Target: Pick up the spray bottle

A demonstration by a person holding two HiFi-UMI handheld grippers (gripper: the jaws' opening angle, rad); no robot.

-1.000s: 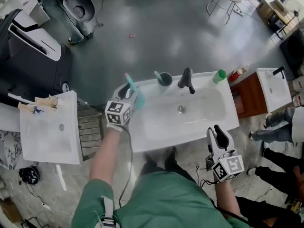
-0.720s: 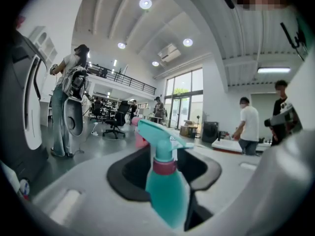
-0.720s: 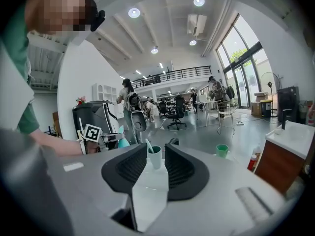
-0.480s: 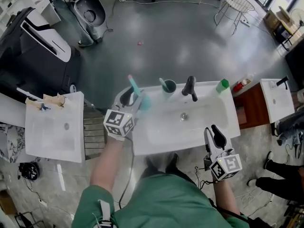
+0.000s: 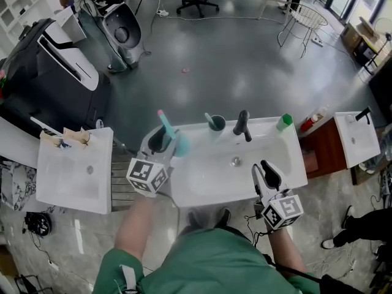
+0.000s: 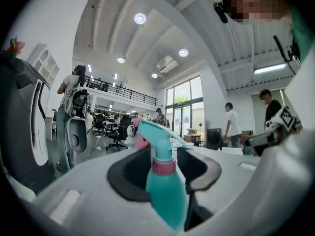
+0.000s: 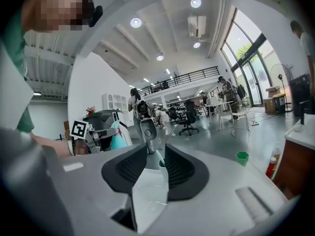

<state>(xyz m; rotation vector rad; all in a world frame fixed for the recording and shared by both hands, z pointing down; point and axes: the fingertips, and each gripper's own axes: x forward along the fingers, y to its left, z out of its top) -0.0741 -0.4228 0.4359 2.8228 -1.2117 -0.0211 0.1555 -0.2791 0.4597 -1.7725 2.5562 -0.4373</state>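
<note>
The spray bottle (image 5: 179, 143) is teal with a pink collar and a teal trigger head. It hangs upright above the left end of the white washbasin (image 5: 272, 158). My left gripper (image 5: 163, 141) is shut on its body, and in the left gripper view the spray bottle (image 6: 165, 188) stands between the dark pads of the left gripper (image 6: 165, 167) with its nozzle pointing left. My right gripper (image 5: 264, 175) is open and holds nothing at the basin's front right edge. Between the jaws of the right gripper (image 7: 150, 168) only the basin shows.
On the basin's back rim stand a dark cup with a toothbrush (image 5: 215, 123), a black faucet (image 5: 242, 124) and a green cup (image 5: 283, 122). A second white basin (image 5: 67, 176) lies to the left. A wooden cabinet (image 5: 318, 146) stands to the right. People stand farther off.
My left gripper has risen with the spray bottle in it and come a little nearer. The right gripper has shifted slightly left along the basin's front edge.
</note>
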